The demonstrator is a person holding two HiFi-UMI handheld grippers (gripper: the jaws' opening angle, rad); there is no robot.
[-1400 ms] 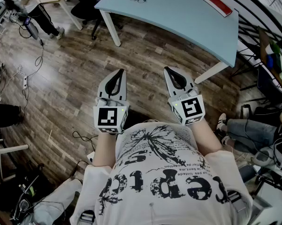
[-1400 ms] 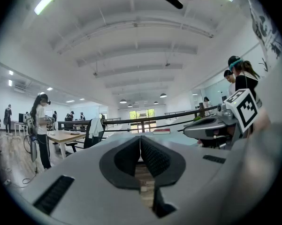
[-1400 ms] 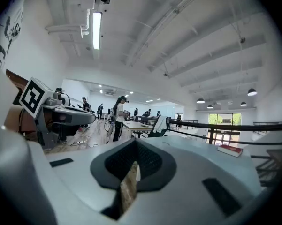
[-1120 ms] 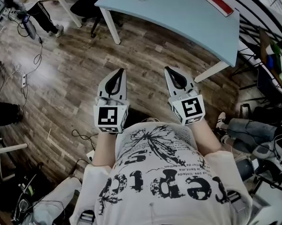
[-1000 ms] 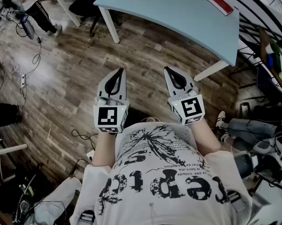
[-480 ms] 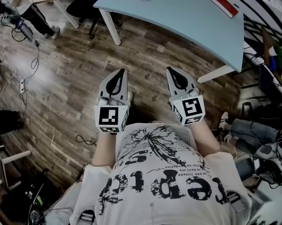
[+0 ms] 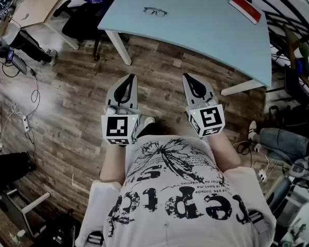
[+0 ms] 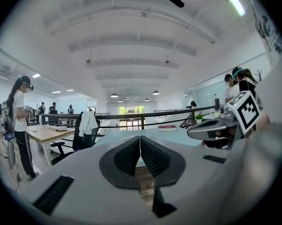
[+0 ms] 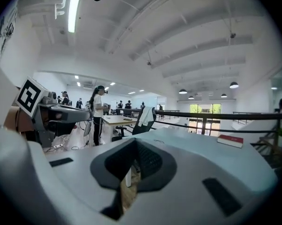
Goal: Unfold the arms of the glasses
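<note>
A pair of dark-framed glasses (image 7: 155, 12) lies on the pale blue table (image 7: 205, 30), near its far left part; from here I cannot tell how its arms stand. Both grippers are held side by side over the wooden floor, short of the table's near edge and pointing towards it. My left gripper (image 7: 130, 78) is shut with nothing between its jaws, as the left gripper view (image 8: 140, 138) also shows. The right gripper (image 7: 187, 76) is likewise shut and empty, its pads meeting in the right gripper view (image 9: 134, 142).
A red book (image 7: 245, 7) lies at the table's far right. White table legs (image 7: 118, 47) stand ahead of the grippers. An office chair (image 7: 87, 6) and a wooden desk (image 7: 36, 4) are at the left, cables (image 7: 25, 120) on the floor, a railing (image 7: 288, 19) at the right.
The table and glasses have come nearer and lower in the head view as the person walks towards them. Both grippers keep their pose and stay shut.
</note>
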